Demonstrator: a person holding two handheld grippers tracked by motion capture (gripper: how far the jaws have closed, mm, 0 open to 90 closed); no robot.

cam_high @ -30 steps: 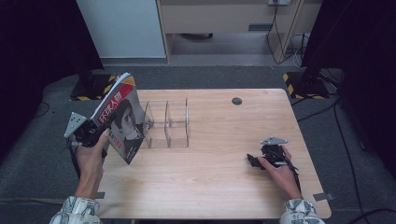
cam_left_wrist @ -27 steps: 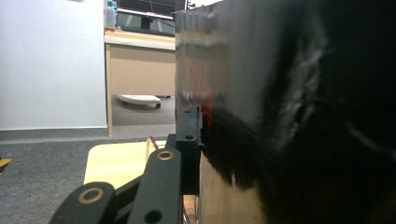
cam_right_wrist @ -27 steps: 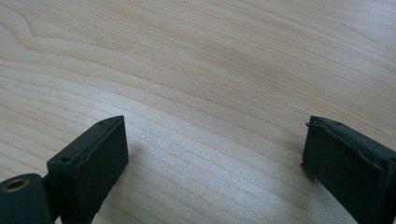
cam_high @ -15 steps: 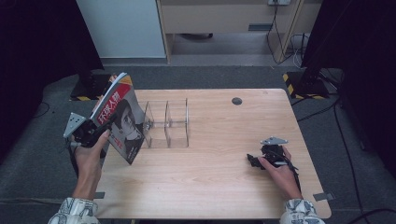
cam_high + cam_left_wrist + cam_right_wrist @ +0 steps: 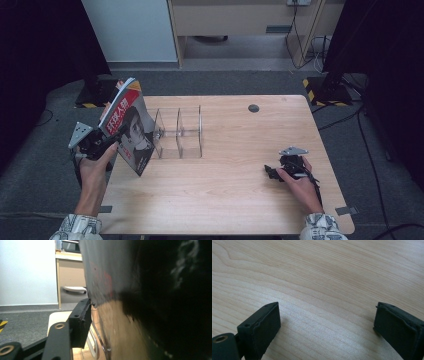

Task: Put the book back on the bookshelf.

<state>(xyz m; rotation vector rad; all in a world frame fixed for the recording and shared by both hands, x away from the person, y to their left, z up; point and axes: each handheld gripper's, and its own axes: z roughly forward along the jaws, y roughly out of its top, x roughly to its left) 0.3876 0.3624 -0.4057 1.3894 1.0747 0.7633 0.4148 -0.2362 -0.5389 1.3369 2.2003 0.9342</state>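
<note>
Right hand-held gripper (image 5: 325,322) with two black jaws spread wide, nothing between them, over pale wooden table (image 5: 324,272)

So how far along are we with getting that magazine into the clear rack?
Done: the magazine stands tilted at the left end of the clear rack. In hand: the left gripper has just been opening, magazine between its jaws; the left gripper view cannot tell whether one pad still touches the cover. Left: pull that gripper clear. The right gripper rests open on the table.
</note>
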